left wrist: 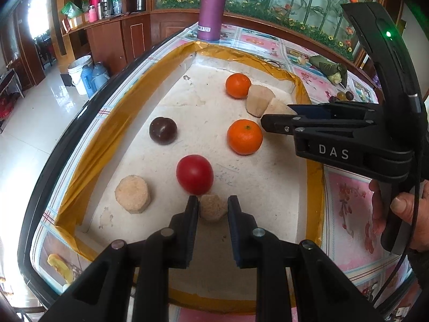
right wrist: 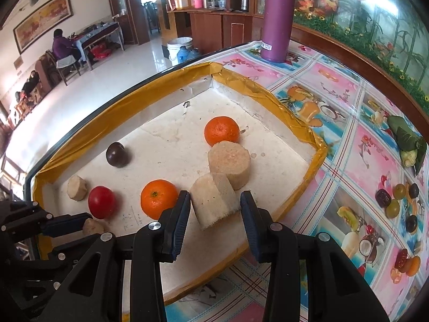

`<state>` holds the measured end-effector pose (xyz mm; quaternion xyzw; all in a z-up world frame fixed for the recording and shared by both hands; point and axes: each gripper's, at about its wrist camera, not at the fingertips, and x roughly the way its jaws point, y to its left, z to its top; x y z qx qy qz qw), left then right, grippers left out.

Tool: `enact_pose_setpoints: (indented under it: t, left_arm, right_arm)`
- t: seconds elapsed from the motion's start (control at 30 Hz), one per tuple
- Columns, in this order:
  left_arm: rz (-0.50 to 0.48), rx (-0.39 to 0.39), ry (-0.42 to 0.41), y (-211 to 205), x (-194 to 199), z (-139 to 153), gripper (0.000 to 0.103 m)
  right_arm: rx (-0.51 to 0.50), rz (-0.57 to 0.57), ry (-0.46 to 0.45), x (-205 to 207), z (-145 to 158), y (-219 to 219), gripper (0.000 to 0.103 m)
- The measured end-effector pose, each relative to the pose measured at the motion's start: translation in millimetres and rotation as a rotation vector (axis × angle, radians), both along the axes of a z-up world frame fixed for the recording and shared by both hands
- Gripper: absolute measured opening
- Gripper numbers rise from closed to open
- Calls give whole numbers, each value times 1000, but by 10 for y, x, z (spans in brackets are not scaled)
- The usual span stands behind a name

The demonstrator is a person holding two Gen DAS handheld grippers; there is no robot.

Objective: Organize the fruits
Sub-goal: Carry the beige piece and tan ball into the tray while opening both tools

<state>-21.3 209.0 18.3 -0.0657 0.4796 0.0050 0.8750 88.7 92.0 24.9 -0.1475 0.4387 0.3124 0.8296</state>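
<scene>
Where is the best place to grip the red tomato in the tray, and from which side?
Grip the red tomato across its round middle, coming from above. It sits free on the tray floor, but a small beige piece lies close at its near side, so a level approach there looks blocked.

The only text that can be read is "DAS", in white capitals on the black body of the right gripper (left wrist: pixel 276 124), seen from the left wrist view. The purple bottle (right wrist: pixel 277 18), far ahead of that gripper, carries a small white label (right wrist: pixel 266 46) whose print is too small to read.
</scene>
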Motion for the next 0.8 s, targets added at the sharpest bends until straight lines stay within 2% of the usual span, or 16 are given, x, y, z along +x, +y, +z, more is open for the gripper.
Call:
enact_pose_setpoints:
  t: [0.3, 0.53, 0.67, 0.8]
  left_arm:
    - [4, 36, 2, -35, 27, -36, 25]
    - [1, 43, 5, -43, -1, -11, 31]
    - [1, 54, -5, -55, -38, 25, 41]
    - [15, 71, -19, -51, -84, 84, 60]
  right_arm:
    - [-18, 11, -19, 1, -30, 30, 38]
    - [-29, 10, -30, -37, -14, 51, 43]
    - [-31, 6, -38, -72, 21, 33, 44]
    - [-17, -7, -39, -127, 83, -16, 47]
